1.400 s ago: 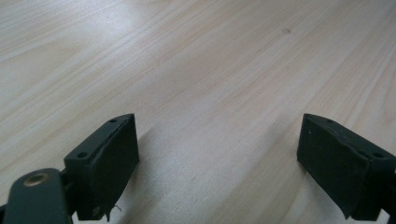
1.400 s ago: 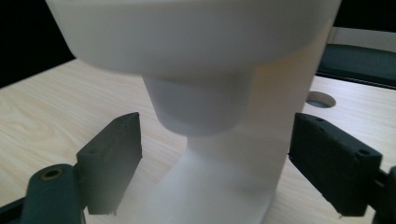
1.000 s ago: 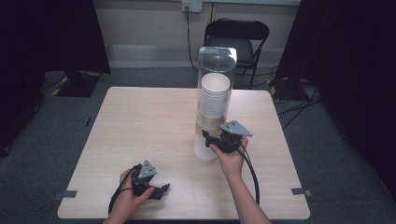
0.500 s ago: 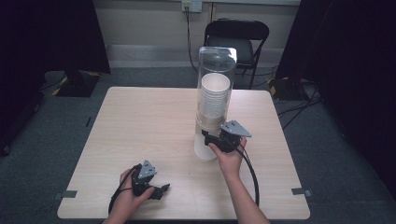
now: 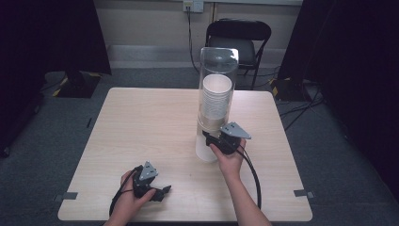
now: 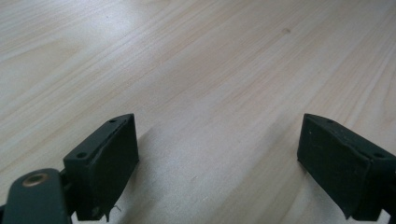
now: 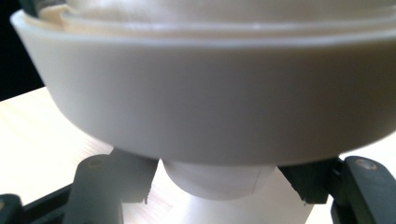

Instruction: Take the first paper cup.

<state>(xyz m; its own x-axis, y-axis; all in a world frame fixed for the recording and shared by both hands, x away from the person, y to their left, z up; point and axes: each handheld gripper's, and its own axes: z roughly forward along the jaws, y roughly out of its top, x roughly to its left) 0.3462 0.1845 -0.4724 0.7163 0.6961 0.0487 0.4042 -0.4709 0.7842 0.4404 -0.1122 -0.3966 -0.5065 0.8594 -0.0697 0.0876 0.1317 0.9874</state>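
A tall clear cup dispenser stands upright on the pale wooden surface, right of centre, holding a stack of white paper cups inside its transparent tube. Its white base rests on the surface.

The right tongs reach in at the bottom of the dispenser from the person's side, held by the right hand. In the right gripper view, the two black jaws sit on either side of the lowest cup, which pokes out beneath the dispenser's wide cream collar. They appear to be pinching it, though the blur at such close range makes firm contact hard to confirm.

The left tongs lie low near the front edge of the surface, well apart from the dispenser, in the left hand. In the left gripper view their jaws are spread wide with only bare wood grain between them.
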